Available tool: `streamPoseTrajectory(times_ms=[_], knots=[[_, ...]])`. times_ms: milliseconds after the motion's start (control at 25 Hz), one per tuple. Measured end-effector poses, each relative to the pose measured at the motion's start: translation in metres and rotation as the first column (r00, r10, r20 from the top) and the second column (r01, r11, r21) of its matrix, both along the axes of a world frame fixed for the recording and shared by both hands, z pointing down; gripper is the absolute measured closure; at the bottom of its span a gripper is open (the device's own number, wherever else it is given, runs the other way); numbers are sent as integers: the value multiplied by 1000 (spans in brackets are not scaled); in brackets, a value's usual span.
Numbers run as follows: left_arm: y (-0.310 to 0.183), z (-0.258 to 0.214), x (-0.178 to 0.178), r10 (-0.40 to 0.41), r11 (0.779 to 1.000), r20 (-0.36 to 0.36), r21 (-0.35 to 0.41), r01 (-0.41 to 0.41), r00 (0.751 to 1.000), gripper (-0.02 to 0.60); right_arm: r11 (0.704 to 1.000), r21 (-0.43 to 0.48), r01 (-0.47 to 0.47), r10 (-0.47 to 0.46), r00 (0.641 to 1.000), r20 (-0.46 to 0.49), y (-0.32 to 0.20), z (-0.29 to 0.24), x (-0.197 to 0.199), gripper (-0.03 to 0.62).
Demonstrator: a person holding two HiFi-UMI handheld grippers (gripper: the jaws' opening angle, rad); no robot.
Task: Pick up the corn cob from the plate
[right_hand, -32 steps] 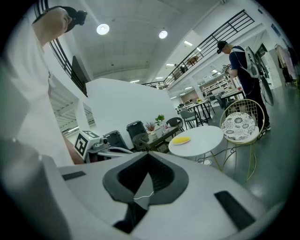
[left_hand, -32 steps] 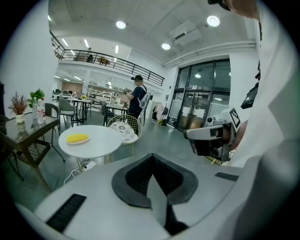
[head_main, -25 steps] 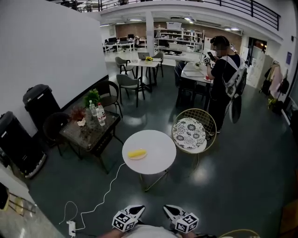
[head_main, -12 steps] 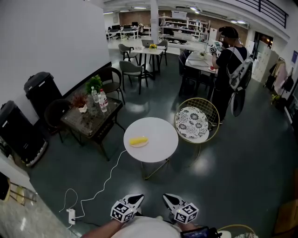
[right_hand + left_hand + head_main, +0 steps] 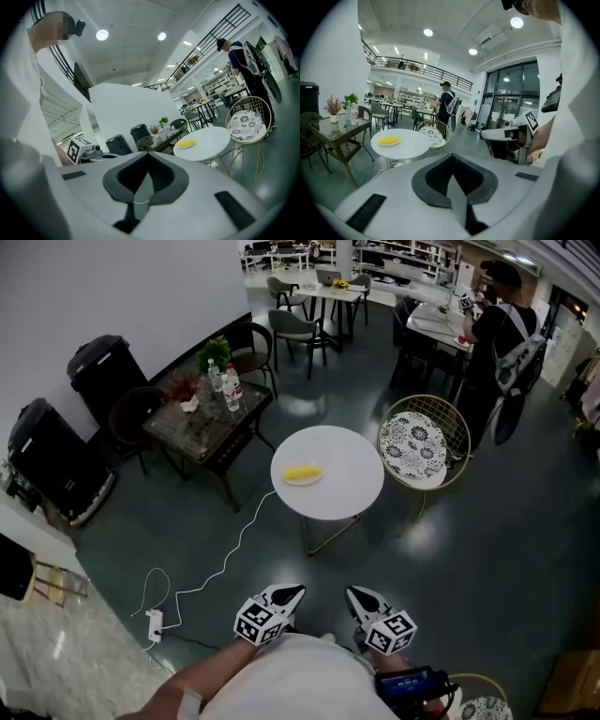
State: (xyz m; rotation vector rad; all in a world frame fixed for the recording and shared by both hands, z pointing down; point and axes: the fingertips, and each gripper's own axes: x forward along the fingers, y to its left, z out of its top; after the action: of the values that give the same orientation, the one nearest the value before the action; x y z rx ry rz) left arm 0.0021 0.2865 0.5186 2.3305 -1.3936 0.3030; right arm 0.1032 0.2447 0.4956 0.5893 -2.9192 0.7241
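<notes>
Fingers of left gripper [image 5: 295,592] and right gripper [image 5: 354,594] closed together, empty.

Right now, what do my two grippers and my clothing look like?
The left gripper and right gripper are pale grey-white shells tapering to pointed jaws. Each carries a white cube printed with black square markers. Seen from its own camera, each has a dark grey V-shaped recess around the jaws. The person wears a white top.

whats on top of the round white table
On the table sits only a plate with a yellow corn cob lying on it. The cob covers the plate's middle, so that part is hidden.
</notes>
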Motion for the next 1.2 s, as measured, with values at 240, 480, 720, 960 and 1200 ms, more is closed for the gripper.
streamPoseTrajectory(times_ms=[240,480,720,960,1200], knots=[[1,-3,-6,-22,1000,5,0,22,1000,574,1000,1,10,-10,1000,7,-1,-3,-3,586],[6,-4,-10,-31,999,6,-13,31,1000,574,1000,-17,15,-15,1000,5,1,1,-7,586],[7,-2,-21,-46,999,5,-28,46,999,574,999,-33,19,-19,1000,0,0,6,-15,586],[-12,3,-42,-31,999,-6,-45,30,1000,574,999,-54,-5,4,1000,-8,-21,10,-39,586],[-37,6,-77,-15,999,-8,-47,15,1000,574,997,-70,-43,41,999,-18,-42,14,-65,586]])
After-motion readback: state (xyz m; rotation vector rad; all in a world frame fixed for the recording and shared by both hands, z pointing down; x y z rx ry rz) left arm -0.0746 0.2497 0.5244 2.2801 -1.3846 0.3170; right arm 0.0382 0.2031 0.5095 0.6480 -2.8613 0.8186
